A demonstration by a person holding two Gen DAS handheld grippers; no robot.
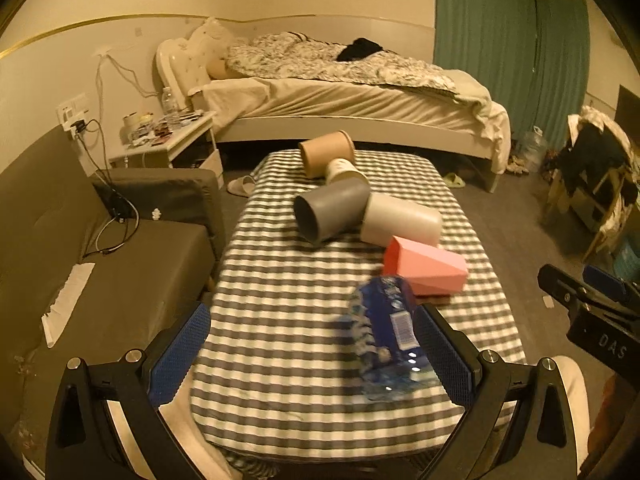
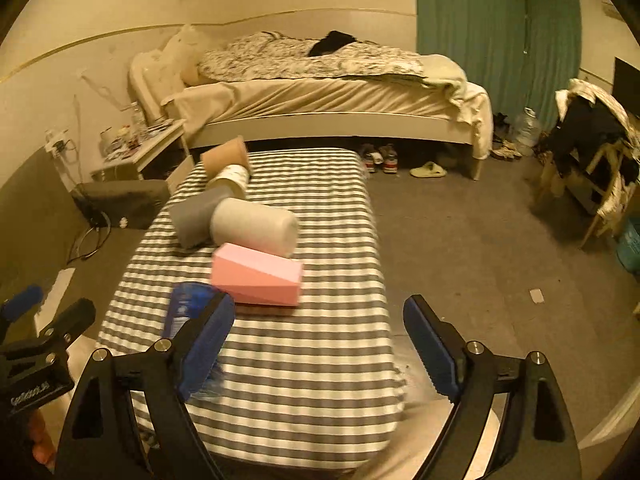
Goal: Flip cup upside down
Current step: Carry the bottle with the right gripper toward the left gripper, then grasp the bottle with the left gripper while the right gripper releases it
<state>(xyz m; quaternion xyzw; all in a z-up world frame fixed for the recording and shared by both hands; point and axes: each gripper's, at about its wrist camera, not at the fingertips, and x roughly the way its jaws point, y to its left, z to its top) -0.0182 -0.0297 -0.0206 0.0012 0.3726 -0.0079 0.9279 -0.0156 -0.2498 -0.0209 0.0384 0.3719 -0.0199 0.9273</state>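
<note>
Several cups lie on their sides on the checked tablecloth (image 1: 280, 320). Nearest is a blue translucent cup (image 1: 384, 332), blurred, lying just inside the right finger of my left gripper (image 1: 312, 354), which is open and touches nothing that I can see. Farther back lie a pink faceted cup (image 1: 424, 266), an off-white cup (image 1: 400, 220), a grey cup (image 1: 332, 210), a small white cup (image 1: 344, 172) and a tan cup (image 1: 326, 152). My right gripper (image 2: 320, 342) is open above the table's near right part; the blue cup (image 2: 186, 308) is partly hidden behind its left finger.
A grey sofa (image 1: 100, 260) with cables runs along the table's left. Behind the table are a bed (image 1: 340, 92) and a cluttered nightstand (image 1: 168, 136). A chair piled with clothes (image 2: 592, 152) stands at the right, past open carpet (image 2: 480, 240).
</note>
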